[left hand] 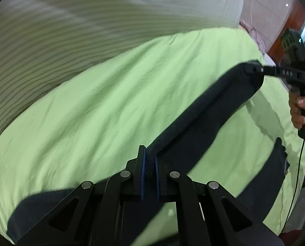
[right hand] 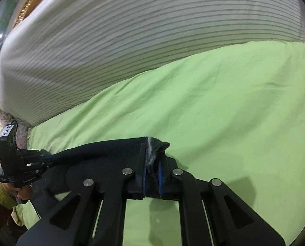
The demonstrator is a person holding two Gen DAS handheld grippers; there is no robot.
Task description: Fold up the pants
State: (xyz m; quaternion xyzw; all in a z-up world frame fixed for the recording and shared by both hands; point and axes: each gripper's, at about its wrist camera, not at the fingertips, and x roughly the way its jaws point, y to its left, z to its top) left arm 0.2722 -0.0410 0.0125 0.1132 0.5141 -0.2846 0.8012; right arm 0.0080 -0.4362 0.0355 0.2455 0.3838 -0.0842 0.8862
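Dark navy pants (left hand: 203, 110) lie on a light green sheet (left hand: 111, 102). One edge of them is lifted into a taut band between both grippers. My left gripper (left hand: 150, 157) is shut on that edge at the bottom centre of the left wrist view. The band runs up and right to my right gripper (left hand: 253, 68), held by a hand (left hand: 300, 106). In the right wrist view my right gripper (right hand: 152, 153) is shut on a bunched corner of the pants (right hand: 103, 149). Far left there, the left gripper (right hand: 44, 156) pinches the other end. More of the pants (left hand: 275, 174) rests flat at right.
A white blanket with thin grey stripes (right hand: 111, 41) covers the far half of the bed behind the green sheet. A black cable (left hand: 298, 174) hangs from the right hand's tool. Floor and orange furniture (left hand: 291, 20) show beyond the bed's right edge. Floral fabric (right hand: 21, 131) lies at the left edge.
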